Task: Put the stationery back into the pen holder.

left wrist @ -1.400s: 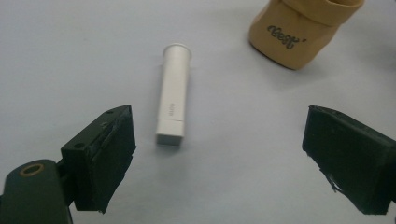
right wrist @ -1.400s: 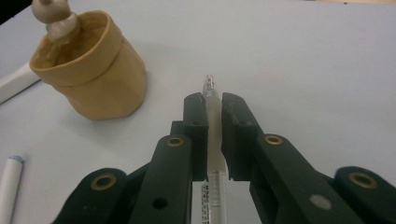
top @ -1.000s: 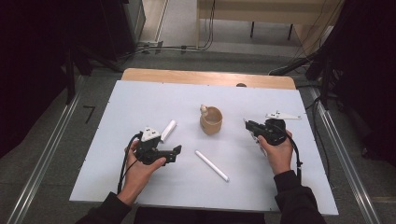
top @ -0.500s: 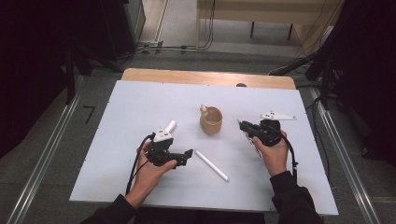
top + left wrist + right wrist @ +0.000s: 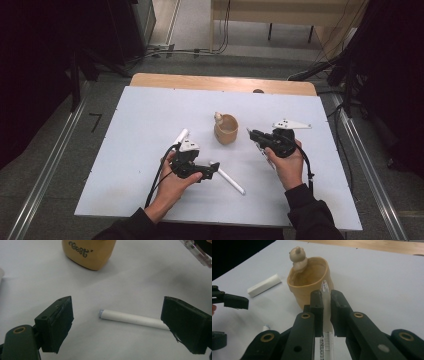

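From above, the left gripper (image 5: 212, 172) reaches the white stick (image 5: 231, 181) near the tan cup (image 5: 226, 129); its own view shows jaws wide apart, straddling it to grasp, while the right gripper (image 5: 326, 298) pinches a clear pen (image 5: 325, 291) aimed cupward

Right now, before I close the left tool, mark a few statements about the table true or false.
1. The left tool stands open around a white stick. True.
2. The right tool is empty. False: it is shut on a clear pen.
3. The tan cup lies on its side. False: it stands upright.
4. A small bear figure sits on the cup's rim. True.
5. A second white stick lies on the table. True.
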`<state>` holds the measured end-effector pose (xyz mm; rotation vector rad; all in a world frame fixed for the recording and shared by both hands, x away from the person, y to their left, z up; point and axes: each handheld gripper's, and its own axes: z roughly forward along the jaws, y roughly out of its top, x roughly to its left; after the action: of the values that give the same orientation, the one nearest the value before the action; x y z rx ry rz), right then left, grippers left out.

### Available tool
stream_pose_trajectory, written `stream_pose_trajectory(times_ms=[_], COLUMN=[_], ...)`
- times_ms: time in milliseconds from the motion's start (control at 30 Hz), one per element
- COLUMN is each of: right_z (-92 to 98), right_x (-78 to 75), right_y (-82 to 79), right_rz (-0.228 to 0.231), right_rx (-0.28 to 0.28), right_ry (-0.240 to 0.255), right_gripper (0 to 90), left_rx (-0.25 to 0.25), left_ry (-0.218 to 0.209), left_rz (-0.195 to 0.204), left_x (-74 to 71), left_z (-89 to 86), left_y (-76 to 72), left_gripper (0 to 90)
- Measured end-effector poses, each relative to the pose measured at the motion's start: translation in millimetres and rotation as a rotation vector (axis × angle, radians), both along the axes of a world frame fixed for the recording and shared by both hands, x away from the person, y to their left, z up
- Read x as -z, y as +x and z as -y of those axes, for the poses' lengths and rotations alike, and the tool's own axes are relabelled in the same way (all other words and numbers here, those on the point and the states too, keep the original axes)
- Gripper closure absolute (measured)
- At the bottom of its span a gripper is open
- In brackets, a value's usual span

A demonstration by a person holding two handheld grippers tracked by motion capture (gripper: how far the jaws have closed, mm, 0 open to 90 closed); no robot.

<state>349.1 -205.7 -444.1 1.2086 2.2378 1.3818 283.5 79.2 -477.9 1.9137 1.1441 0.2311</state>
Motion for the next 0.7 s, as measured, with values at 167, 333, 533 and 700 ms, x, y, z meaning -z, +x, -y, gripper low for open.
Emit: stream_pose_trajectory(times_ms=[167,333,533,700], right_z=[-2.5,-4.5,-8.3,-11.0], right_x=[-1.1,-2.2,-3.3,-4.2], right_y=[-0.9,-2.2,-3.8,-5.8], right_rz=[0.004,0.005,0.009,0.012], right_rx=[-0.010,-0.016,-0.031,-0.039], right_ry=[0.004,0.010,0.012,0.023], right_gripper=[79.0,79.0,79.0,79.0], left_rx=[0.013,0.015,0.027,0.046], left_ry=[-0.005,-0.023,-0.042,-0.054], left_rz=[-0.006,-0.015,-0.031,-0.053], left_x=[-0.2,-1.6,-1.9,-0.6], left_z=[8.5,14.7,24.5,36.6], left_y=[2.4,5.8,9.4,12.6], left_gripper=[12.0,12.6,14.1,16.0])
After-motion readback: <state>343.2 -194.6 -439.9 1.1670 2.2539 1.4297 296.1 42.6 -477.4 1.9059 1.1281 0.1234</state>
